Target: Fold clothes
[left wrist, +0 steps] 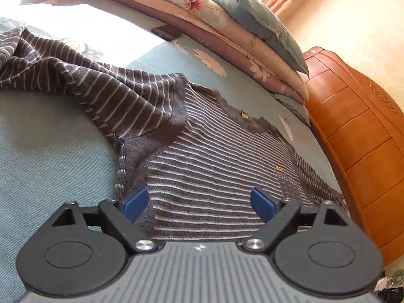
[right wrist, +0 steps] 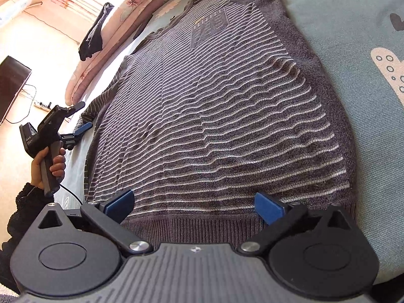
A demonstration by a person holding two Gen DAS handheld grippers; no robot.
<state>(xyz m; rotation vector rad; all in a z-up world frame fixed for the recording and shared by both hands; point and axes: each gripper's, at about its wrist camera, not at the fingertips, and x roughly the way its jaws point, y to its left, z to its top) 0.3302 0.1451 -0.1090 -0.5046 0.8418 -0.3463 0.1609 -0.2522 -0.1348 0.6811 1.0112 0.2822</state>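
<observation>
A grey sweater with thin white stripes (right wrist: 227, 116) lies flat on the bed, its ribbed hem (right wrist: 197, 227) nearest the right wrist camera. My right gripper (right wrist: 195, 207) is open just above the hem, with nothing between its blue pads. My left gripper (left wrist: 199, 204) is also open and empty, hovering over the sweater's side (left wrist: 217, 171) below the neckline (left wrist: 242, 116). One sleeve (left wrist: 75, 75) lies rumpled across the sheet to the left. In the right wrist view the left gripper (right wrist: 82, 117) shows at the sweater's far edge, held by a hand (right wrist: 50, 166).
The teal bed sheet (left wrist: 50, 156) surrounds the sweater. Folded floral quilts (left wrist: 227, 38) and a teal pillow (left wrist: 257, 22) are stacked along the bed's far side, next to a wooden headboard (left wrist: 353, 139). A dark garment (right wrist: 93, 35) hangs over the quilts. A TV screen (right wrist: 12, 85) stands on the floor side.
</observation>
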